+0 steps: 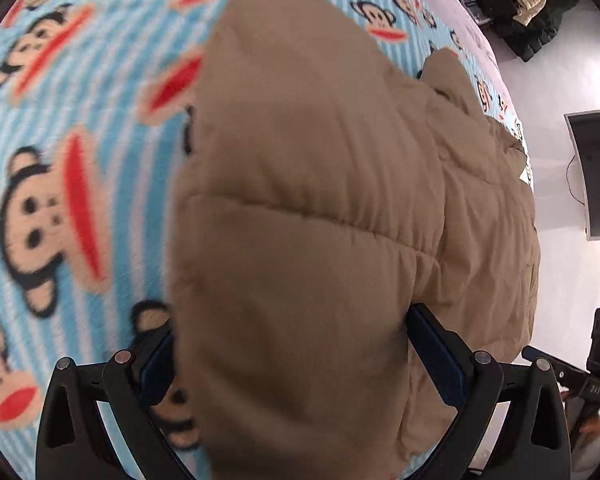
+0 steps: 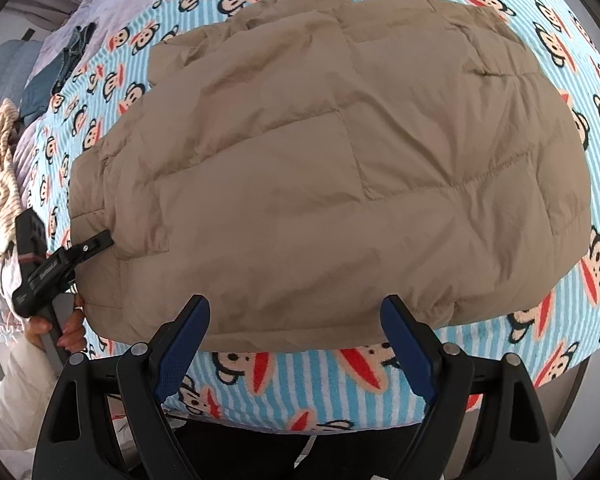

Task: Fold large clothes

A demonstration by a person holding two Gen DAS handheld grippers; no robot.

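A tan quilted puffer jacket (image 2: 320, 168) lies spread on a bed with a blue striped monkey-print blanket (image 2: 300, 384). In the left wrist view the jacket (image 1: 300, 200) fills the middle, and a thick fold of it sits between the wide-apart blue pads of my left gripper (image 1: 290, 344). In the right wrist view the left gripper (image 2: 96, 246) touches the jacket's left edge. My right gripper (image 2: 296, 312) is open and empty, its fingertips just at the jacket's near hem.
A pile of dark and striped clothes (image 2: 4, 176) lies at the bed's left side. Dark garments (image 1: 528, 16) and a monitor (image 1: 596, 172) stand beyond the bed. The bed's near edge (image 2: 300, 424) is below my right gripper.
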